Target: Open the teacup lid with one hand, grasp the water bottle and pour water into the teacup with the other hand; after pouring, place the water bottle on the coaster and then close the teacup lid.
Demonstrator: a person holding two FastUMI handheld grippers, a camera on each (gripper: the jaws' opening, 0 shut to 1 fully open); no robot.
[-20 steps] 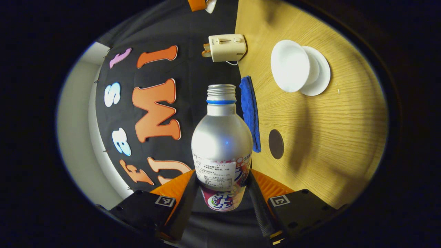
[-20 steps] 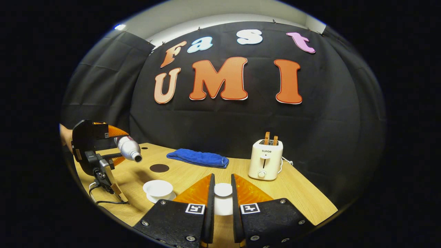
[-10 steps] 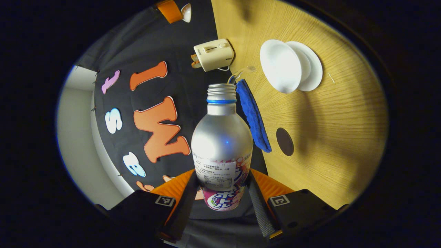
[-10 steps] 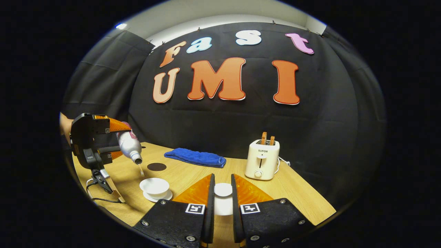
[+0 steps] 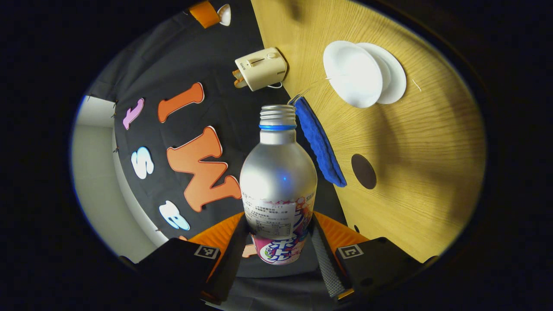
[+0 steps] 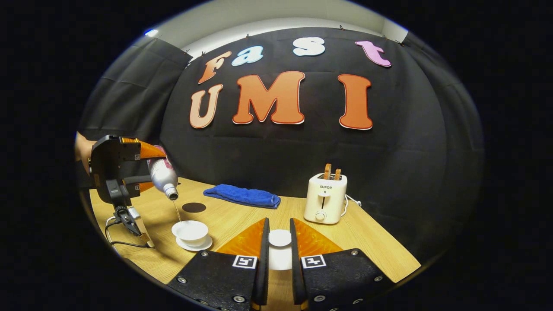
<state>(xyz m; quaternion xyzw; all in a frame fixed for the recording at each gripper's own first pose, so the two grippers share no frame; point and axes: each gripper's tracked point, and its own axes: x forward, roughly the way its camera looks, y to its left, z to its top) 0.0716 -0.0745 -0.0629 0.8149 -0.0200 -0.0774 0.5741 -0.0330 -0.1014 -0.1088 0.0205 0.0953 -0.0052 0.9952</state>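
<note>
My left gripper point(image 5: 278, 242) is shut on a silver water bottle point(image 5: 278, 181) with a blue neck ring, no cap on it. In the right gripper view that left gripper point(image 6: 116, 166) tilts the bottle point(image 6: 164, 177) mouth-down, and a thin stream of water falls into the white teacup point(image 6: 190, 230) on its saucer point(image 6: 194, 244). The teacup point(image 5: 352, 73) and the dark round coaster point(image 5: 363, 171) also appear in the left gripper view. My right gripper point(image 6: 279, 246) is shut on the white teacup lid point(image 6: 279, 238), held above the table.
A cream toaster point(image 6: 325, 203) stands at the back right on the wooden table point(image 6: 367, 242). A folded blue cloth point(image 6: 242, 195) lies along the back wall. The coaster point(image 6: 194, 207) sits behind the teacup. A cable trails from the left gripper onto the table.
The bottle has tipped further mouth-down over the teacup, and the water stream now reaches the cup. My right gripper has kept the lid in place.
</note>
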